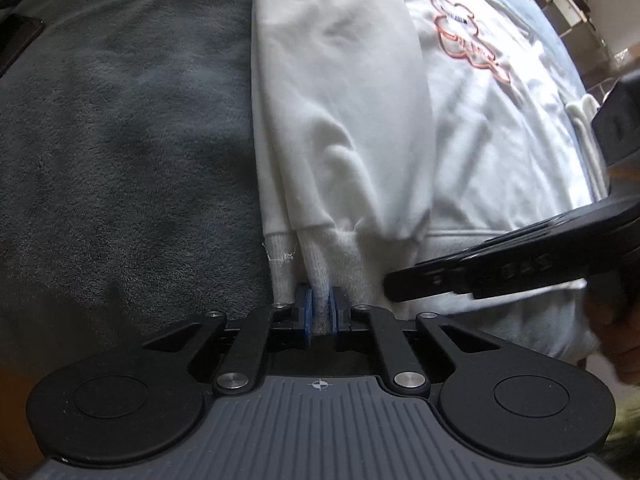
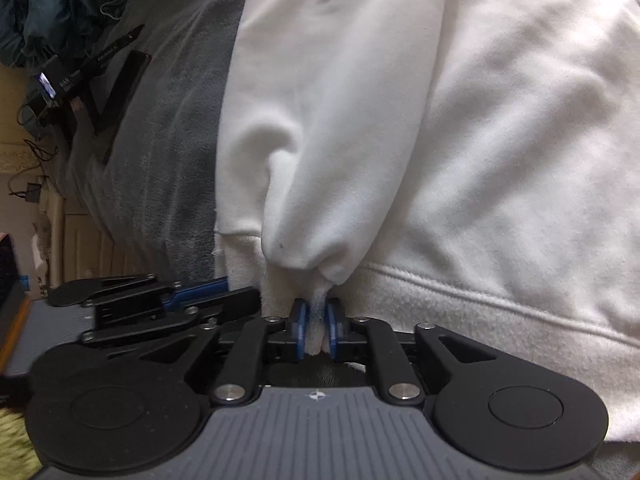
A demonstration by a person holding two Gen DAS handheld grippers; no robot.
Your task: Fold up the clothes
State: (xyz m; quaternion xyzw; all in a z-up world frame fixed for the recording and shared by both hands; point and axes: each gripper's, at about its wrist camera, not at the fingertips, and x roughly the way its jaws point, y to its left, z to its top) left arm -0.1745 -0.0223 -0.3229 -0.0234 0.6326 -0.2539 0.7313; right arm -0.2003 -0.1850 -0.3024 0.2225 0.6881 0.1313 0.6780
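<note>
A white sweatshirt (image 1: 480, 128) with an orange outline print (image 1: 468, 36) lies on a grey fleece blanket (image 1: 120, 140). One sleeve (image 1: 340, 100) is folded down along the sweatshirt's left side. My left gripper (image 1: 320, 312) is shut on the ribbed band (image 1: 318, 280) at the bottom left edge, with white rib pinched between its blue pads. My right gripper (image 2: 318, 324) is shut on the gathered sleeve cuff (image 2: 316, 280), just above the hem seam (image 2: 480, 292). The two grippers sit side by side: the right one (image 1: 500, 268) reaches in from the right, and the left one (image 2: 192, 300) shows at the left.
Black flat devices and cables (image 2: 100, 88) lie on the blanket to the left, with a dark blue bundle of cloth (image 2: 48, 8) beyond them. A dark flat object (image 1: 16, 36) sits at the blanket's far left. Shelving (image 1: 576, 4) stands beyond the bed at upper right.
</note>
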